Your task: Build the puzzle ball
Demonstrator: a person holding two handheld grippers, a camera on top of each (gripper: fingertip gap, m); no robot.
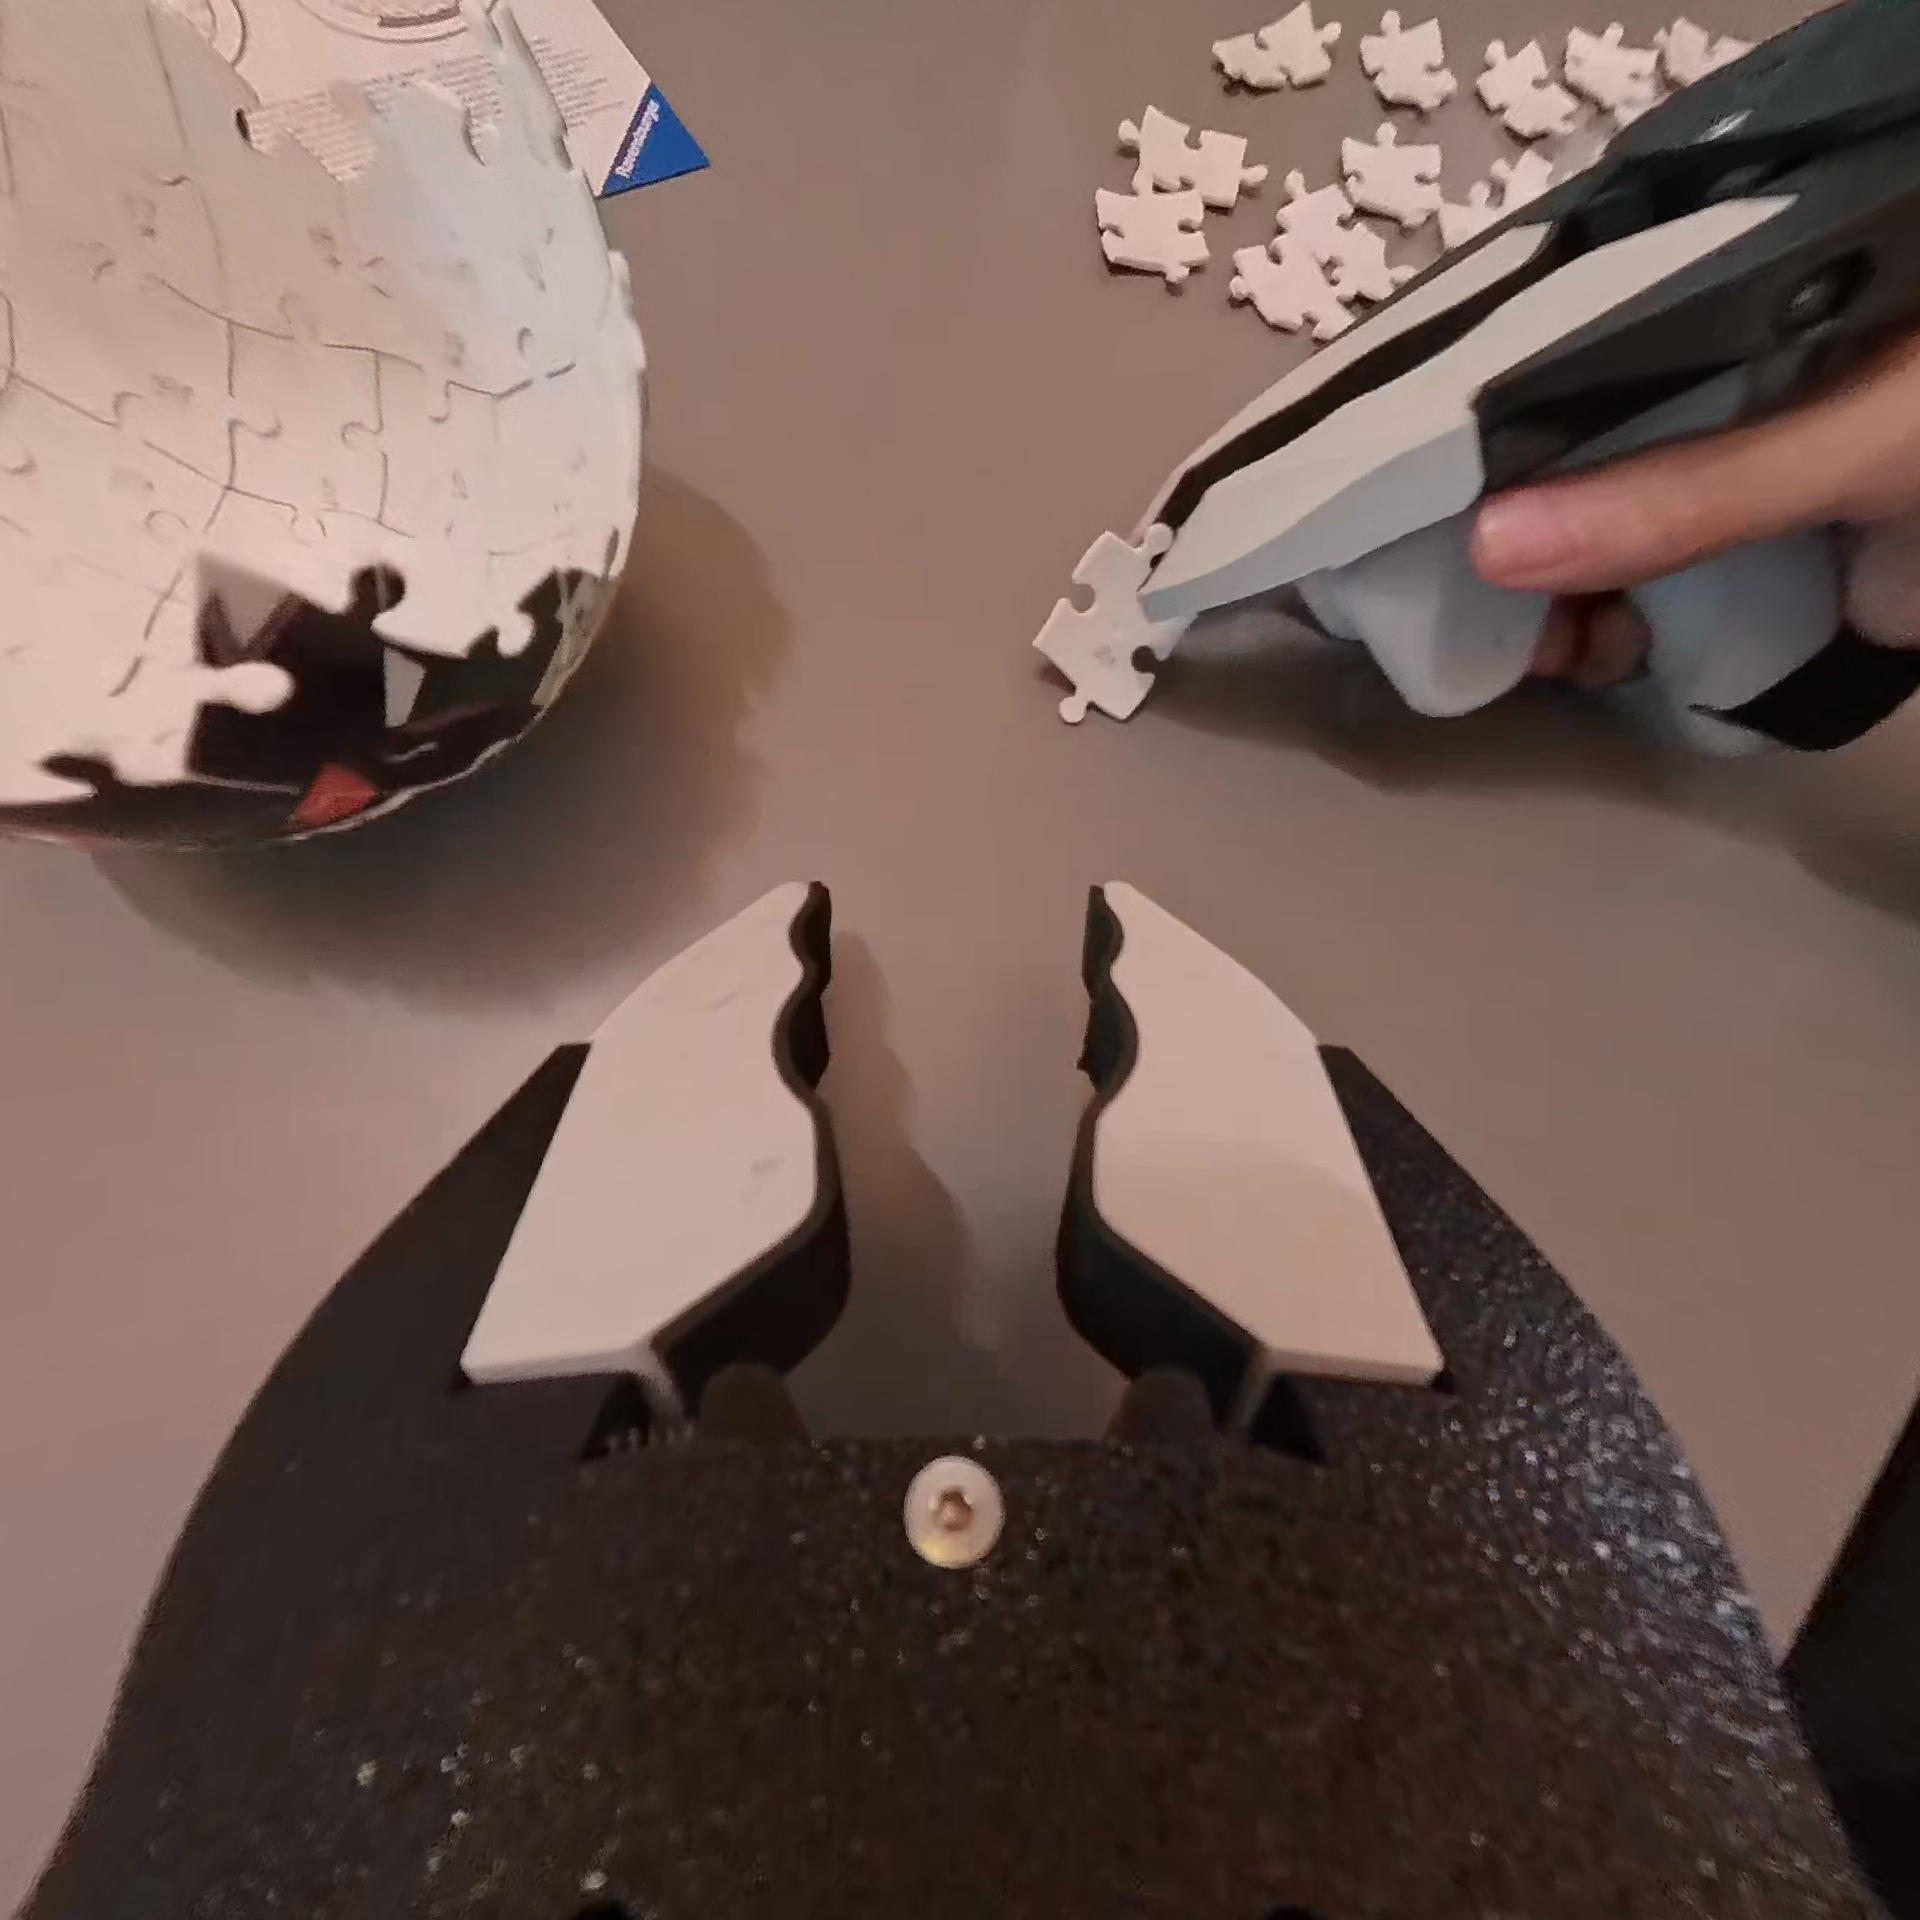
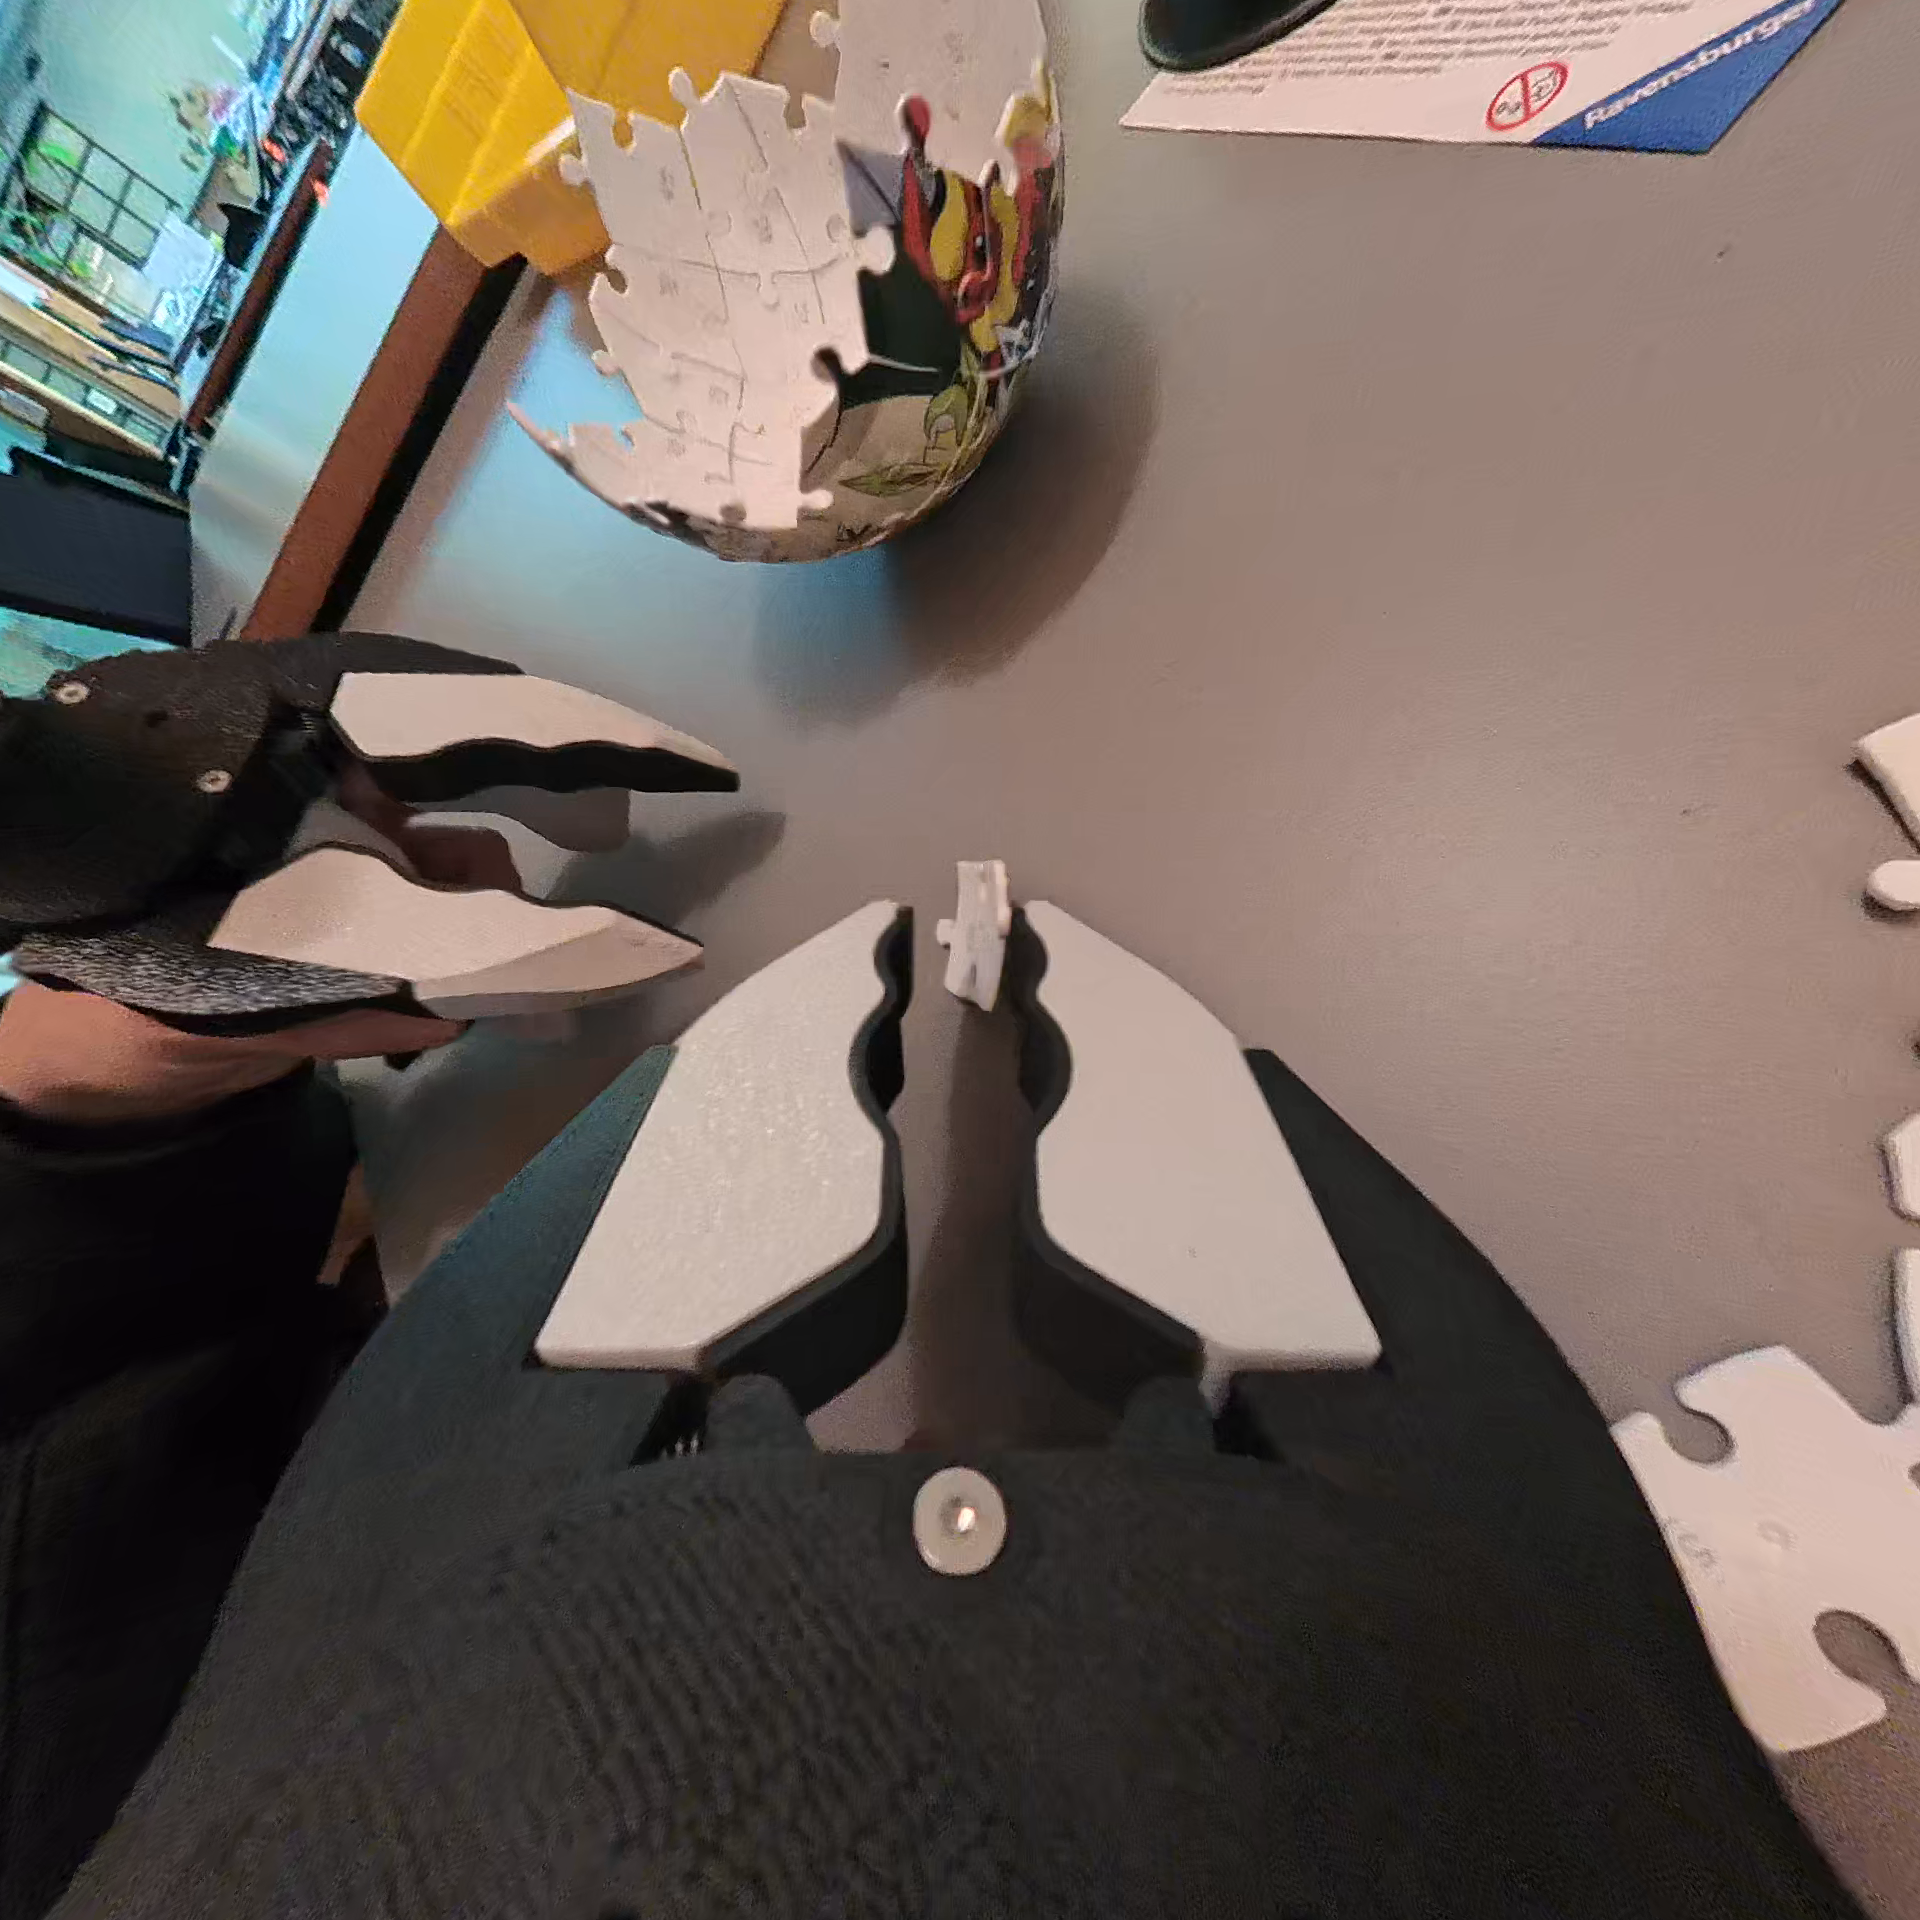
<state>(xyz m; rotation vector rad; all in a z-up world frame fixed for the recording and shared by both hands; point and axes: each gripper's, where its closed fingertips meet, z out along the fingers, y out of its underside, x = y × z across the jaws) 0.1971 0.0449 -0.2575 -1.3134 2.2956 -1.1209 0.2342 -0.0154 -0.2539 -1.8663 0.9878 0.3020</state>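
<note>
while the half-built puzzle ball [image 1: 301, 416] sits at the far left of the grey table [image 1: 914, 520] (white inner face showing, printed shell behind), the left gripper [image 1: 958, 914] hovers spread and empty; to its right the right gripper [image 2: 961, 914] pinches a white puzzle piece [image 2: 977, 930], with loose pieces [image 1: 1340, 197] beyond.

Left tongs [image 1: 958, 914] gape; right tongs [image 2: 961, 920] nearly closed.
</note>
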